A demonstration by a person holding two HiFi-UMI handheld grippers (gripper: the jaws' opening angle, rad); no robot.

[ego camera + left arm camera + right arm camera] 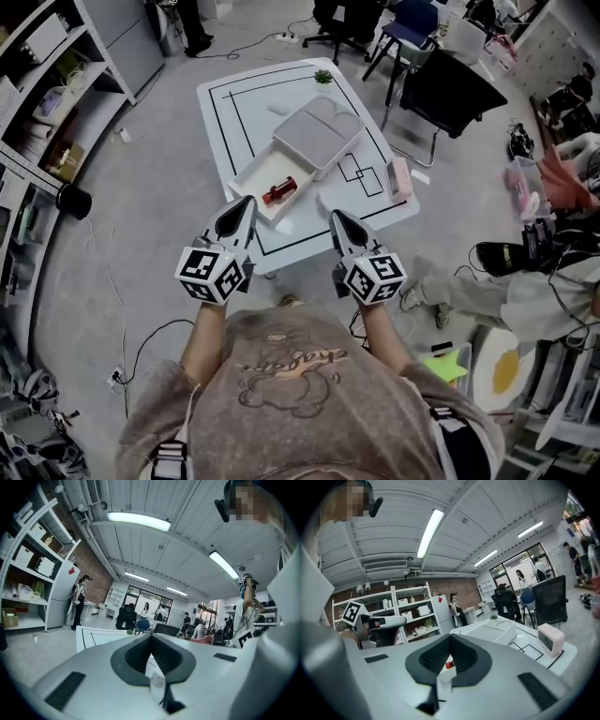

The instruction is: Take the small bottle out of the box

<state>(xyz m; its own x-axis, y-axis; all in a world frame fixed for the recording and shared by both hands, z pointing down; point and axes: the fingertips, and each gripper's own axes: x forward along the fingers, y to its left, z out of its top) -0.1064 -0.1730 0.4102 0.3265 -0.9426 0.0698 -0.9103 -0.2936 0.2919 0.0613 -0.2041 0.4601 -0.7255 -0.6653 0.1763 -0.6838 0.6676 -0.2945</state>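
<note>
Left gripper (242,208): jaws together, empty. Right gripper (339,223): likewise pinched shut, nothing held. Both hover at near table (234,103) edge. Small bottle (279,191) lies just ahead, between them, inside open box (246,176). Judged not started: reach, grasp, lift-out remain.

The table (244,103) holds an open box (251,174) and lid (319,136); right of the box a clock (400,176), beyond it a plant (322,76).
</note>
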